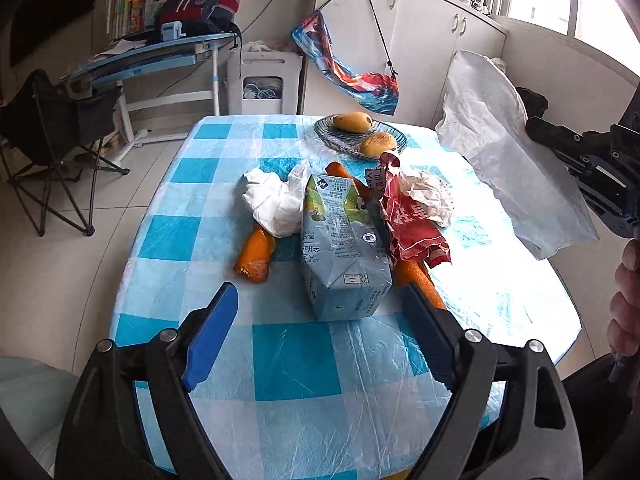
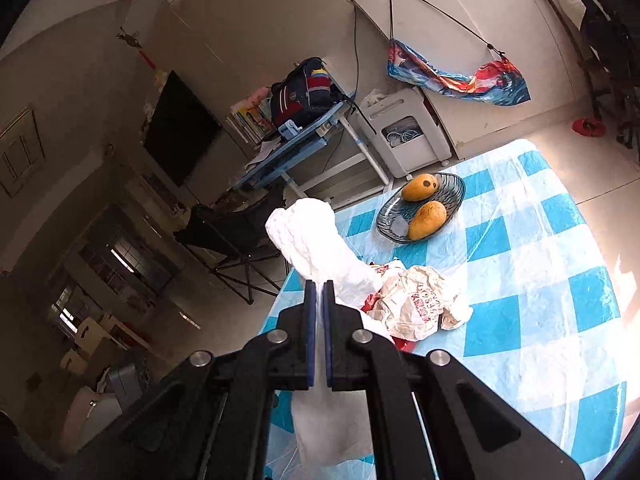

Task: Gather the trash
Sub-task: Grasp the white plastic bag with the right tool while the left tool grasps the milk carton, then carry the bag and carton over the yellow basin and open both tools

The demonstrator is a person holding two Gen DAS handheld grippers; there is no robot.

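So the milk carton (image 1: 344,248) is lying on its side pretty much mid-table on the blue-checked tablecloth (image 1: 288,360), and everything else is crowded around it. Left gripper (image 1: 320,328) is spread wide with nothing in it, blue pads either side of the carton's near end but not touching it. Orange peel (image 1: 256,256) sits just left of the carton, a crumpled white tissue (image 1: 272,200) behind that, and the red wrapper (image 1: 412,228) with a crumpled paper wrapper (image 1: 428,196) touches the carton's right side. Another orange piece (image 1: 420,280) pokes out right of the carton, up against the right pad.

Beyond the carton, near the far table edge, there's a glass dish (image 1: 340,140) with two mangoes (image 1: 354,122).

Right gripper (image 2: 319,284) is pinched down on a white plastic bag (image 2: 316,240), with only a sliver between the pads. In the left camera that bag hangs above the table's right edge, well right of the carton.

Between the carton and the near table edge it's bare cloth.
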